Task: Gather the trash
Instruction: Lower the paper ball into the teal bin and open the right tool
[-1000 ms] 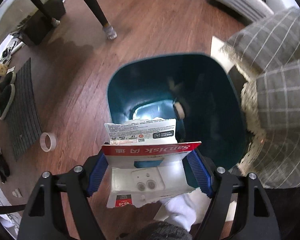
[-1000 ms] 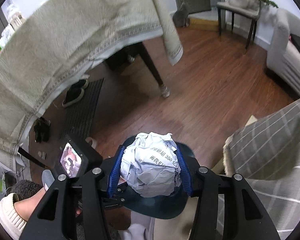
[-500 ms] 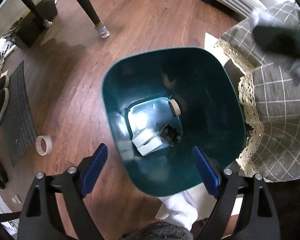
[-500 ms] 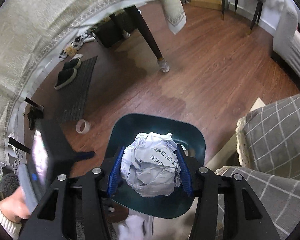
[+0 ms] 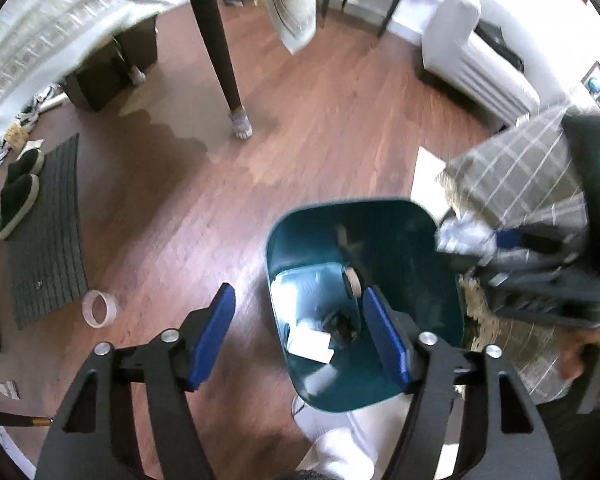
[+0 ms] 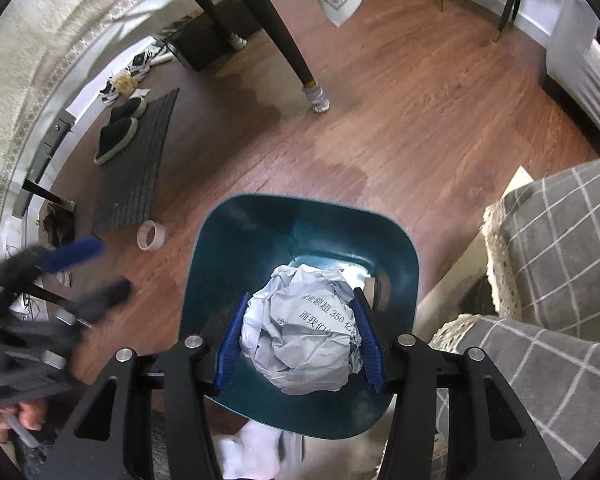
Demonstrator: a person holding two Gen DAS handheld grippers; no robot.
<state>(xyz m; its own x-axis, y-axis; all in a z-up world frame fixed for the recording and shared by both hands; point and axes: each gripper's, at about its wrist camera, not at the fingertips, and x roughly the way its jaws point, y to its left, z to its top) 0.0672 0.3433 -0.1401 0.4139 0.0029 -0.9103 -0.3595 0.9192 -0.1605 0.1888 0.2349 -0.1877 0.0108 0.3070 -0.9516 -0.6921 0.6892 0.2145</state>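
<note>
A teal trash bin [image 5: 428, 320] stands on the wood floor; it also shows in the right wrist view [image 6: 236, 256]. Inside lie a white card package [image 5: 310, 345] and a small tape roll [image 5: 351, 279]. My left gripper [image 5: 300, 340] is open and empty above the bin's left rim. My right gripper [image 6: 298, 338] is shut on a crumpled paper ball [image 6: 300, 332] and holds it over the bin's opening. The right gripper appears blurred at the bin's right edge in the left wrist view [image 5: 500, 240].
A clear tape roll [image 5: 99, 309] lies on the floor left of the bin, next to a dark mat [image 5: 46, 232] with slippers [image 5: 18, 192]. A table leg [image 5: 224, 60] stands behind. A grey checked cushion [image 6: 556, 240] is at the right.
My left gripper opened and the SanDisk card package fell into the bin. The left gripper then moved left. My right gripper carried the paper ball over the bin.
</note>
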